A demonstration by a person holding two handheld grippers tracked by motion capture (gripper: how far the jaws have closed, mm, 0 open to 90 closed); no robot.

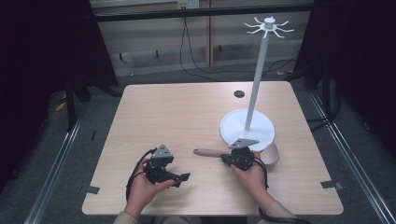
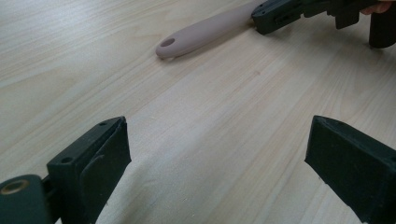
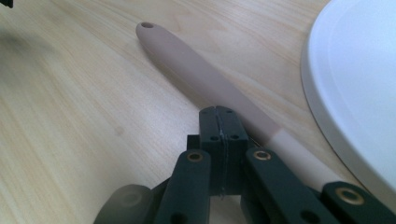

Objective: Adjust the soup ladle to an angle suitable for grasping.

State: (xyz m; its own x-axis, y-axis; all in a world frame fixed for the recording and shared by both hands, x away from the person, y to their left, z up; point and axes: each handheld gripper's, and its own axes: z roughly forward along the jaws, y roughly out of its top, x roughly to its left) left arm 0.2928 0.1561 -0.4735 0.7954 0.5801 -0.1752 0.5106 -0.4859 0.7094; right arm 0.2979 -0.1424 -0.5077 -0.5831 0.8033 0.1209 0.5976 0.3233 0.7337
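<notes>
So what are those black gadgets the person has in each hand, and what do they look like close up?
They are handheld grippers. The left gripper and right gripper are both black, each topped by a grey three-cornered plate and trailing a black cable. The left gripper view shows two blocky black fingers; the right gripper view shows black linkage bars with brass-coloured pivot rings. The person's sleeves are beige.

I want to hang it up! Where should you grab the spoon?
Probably the middle of the spoon's handle, from above, jaws across its narrow width. It lies flat on the table, its holed end free. The right gripper sits shut beside it.
</notes>
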